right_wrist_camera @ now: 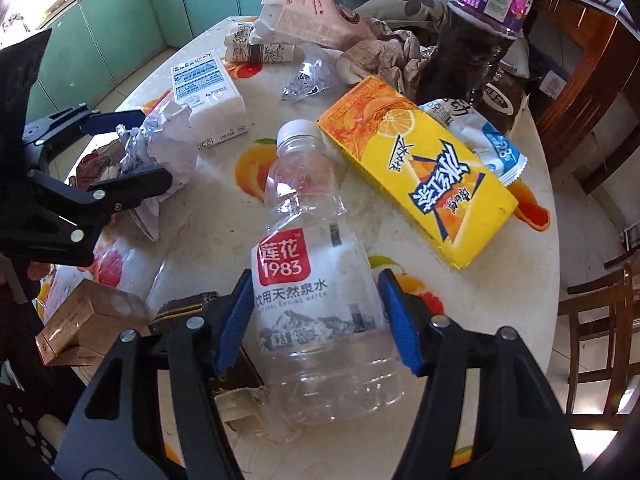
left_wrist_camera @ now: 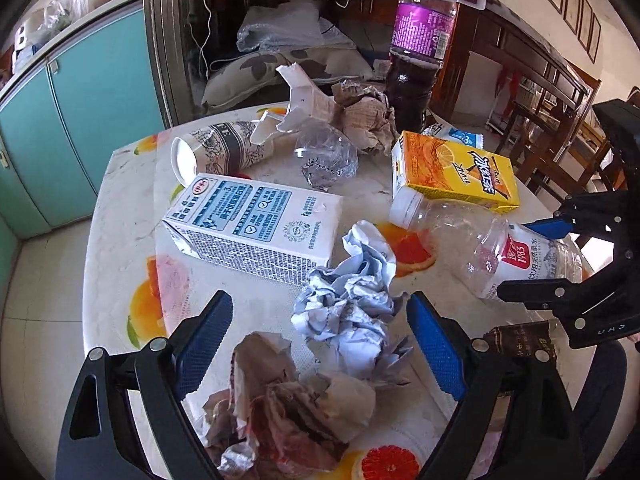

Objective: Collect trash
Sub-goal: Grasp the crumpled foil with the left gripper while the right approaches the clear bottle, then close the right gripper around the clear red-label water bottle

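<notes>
Both jaws wide, empty: left around crumpled paper (left_wrist_camera: 348, 304), right around bottle (right_wrist_camera: 316, 304) ("1983").

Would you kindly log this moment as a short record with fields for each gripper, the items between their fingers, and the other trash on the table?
left gripper: open, fingers either side of the crumpled white paper
right gripper: open, fingers flanking the clear water bottle, contact unclear
clear water bottle: lying on its side, white cap on, looks empty
surface: round table with fruit-print cover
other trash: white milk carton, yellow tea carton, crumpled brown paper
standing: purple-label bottle with dark liquid
</notes>
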Demonstrator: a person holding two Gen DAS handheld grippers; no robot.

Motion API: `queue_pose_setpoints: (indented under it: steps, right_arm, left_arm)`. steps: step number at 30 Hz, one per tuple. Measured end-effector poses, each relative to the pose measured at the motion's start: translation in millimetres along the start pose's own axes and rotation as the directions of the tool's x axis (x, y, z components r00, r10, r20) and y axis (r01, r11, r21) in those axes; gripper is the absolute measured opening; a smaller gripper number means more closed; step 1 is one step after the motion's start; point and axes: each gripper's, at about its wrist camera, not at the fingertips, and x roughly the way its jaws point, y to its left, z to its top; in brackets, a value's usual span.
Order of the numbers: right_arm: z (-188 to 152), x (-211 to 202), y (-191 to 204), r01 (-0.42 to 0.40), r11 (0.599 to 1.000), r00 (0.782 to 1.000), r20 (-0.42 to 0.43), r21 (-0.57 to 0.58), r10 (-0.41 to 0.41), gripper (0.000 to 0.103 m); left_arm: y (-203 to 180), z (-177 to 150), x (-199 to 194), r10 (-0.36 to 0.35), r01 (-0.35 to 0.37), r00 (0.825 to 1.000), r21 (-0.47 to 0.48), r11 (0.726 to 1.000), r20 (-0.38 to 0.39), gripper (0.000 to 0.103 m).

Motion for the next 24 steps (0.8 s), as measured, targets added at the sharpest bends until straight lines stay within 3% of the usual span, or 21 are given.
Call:
queue_pose_setpoints:
  steps: [2,8,9,17,18,20,24]
  right_arm:
    - [-2.9,-2.2,-3.5,-0.003,1.000,1.000,0.027,0.021,0.003,0.059]
    - [-9.8,-7.8,-14.7,-0.058,0.994,0.994,0.094,0.093,0.049,0.059]
    - [-10.2,-8.5,-15.0,-0.069,0.993,0.993,0.102,0.099,0.059,0.059]
    - [-2.1,-4.0,-8.8,-0.064,0.996,0.995,0.080,0.069,0.059,0.061]
    - [-1.7,-3.6,-8.6,-0.060,0.996,0.995,0.080,0.067,0.055,0.063]
    - [1.4,-3.1,-9.1,-0.068,0.995,0.995,0.073,0.076,0.062,0.079]
    - [10.0,-0.3,-8.3,-0.059,0.995,0.997,0.054,0.075,0.055,0.084]
  left_arm:
    - [-0.9,0.7,5.4,-0.014,0.014,1.000,-0.011,1.000,-0.011,0.082]
    - [-4.2,-0.3,12.6,-0.030,0.030,0.999,-0.014,0.999,-0.019,0.053]
    - [-3.5,-0.1,10.9,-0.040,0.040,0.999,-0.018,0.999,-0.013,0.041]
    - [2.1,5.5,-19.5,-0.043,0.046,0.994,-0.022,0.999,0.102,0.039]
    - [2.4,6.2,-25.1,-0.041,0.044,0.992,-0.021,0.999,0.120,0.039]
    - [2.8,8.7,-34.2,-0.030,0.032,0.988,-0.016,0.999,0.150,0.039]
    - [5.1,13.6,-45.9,-0.004,0.006,0.982,-0.007,1.000,0.187,0.039]
